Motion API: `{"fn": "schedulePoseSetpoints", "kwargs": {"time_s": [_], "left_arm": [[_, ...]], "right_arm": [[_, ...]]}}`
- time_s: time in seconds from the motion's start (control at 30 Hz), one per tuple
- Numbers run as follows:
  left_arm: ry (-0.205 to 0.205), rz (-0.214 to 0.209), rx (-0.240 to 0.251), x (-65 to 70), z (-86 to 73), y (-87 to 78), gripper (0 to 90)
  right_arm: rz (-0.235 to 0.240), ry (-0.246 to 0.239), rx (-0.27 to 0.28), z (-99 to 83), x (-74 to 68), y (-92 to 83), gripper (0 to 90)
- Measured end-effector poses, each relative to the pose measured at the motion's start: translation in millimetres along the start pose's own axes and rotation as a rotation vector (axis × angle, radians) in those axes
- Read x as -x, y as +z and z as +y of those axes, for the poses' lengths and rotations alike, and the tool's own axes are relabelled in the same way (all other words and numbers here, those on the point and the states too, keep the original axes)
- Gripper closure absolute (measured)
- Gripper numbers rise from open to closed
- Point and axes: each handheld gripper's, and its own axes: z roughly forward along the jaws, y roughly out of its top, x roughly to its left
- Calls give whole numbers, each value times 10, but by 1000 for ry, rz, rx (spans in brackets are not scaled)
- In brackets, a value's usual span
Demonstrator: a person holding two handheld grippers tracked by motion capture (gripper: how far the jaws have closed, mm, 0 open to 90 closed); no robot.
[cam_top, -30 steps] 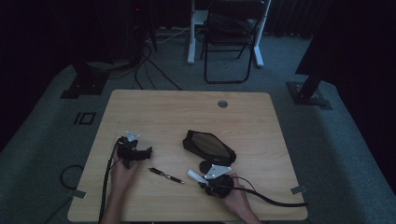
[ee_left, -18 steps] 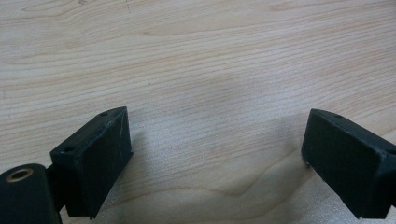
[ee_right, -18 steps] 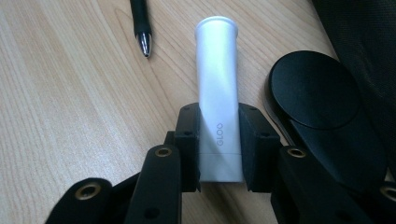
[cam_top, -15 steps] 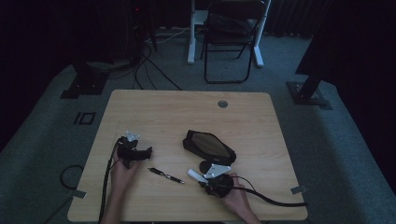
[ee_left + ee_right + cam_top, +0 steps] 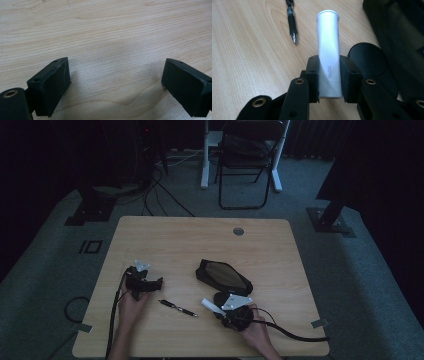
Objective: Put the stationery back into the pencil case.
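So the main thing here is the white glue stick [image 5: 329,53], a smooth matte tube with a rounded cap end and "GLOO" printed down its side, and it's pinched square between the fingers [image 5: 313,77] of the right gripper [image 5: 218,310], cap end sticking out past the tips. It looks lifted or at least tipped off the counter [image 5: 200,240] rather than lying flat, but I can't say for sure how high. Right beside the glue stick on one side is a flat round black disc [image 5: 367,60], maybe a lid, and past that the black pencil pouch [image 5: 223,276], soft fabric with a mesh-looking panel, lying open on its side. On the other side of the glue stick sits a black pen [image 5: 177,308] with a shiny metal tip, loose on the pale wood-grain top, between the stick and the left gripper [image 5: 159,283]. The left gripper is parked farther out from the stick than the pen, its fingers [image 5: 50,85] spread wide over bare wood with nothing between them. My read: the pick-up of the glue stick is done, and what's left is probably getting it into the pouch, then the pen after it. Nothing's in the pouch opening that I can make out.
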Motion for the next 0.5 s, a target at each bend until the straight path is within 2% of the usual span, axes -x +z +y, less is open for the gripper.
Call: {"fn": "schedulePoseSetpoints", "kwargs": {"time_s": [0.5], "left_arm": [[1, 0, 0, -1, 0, 0, 85]], "right_arm": [[-21, -3, 50, 73, 50, -177, 716]]}}
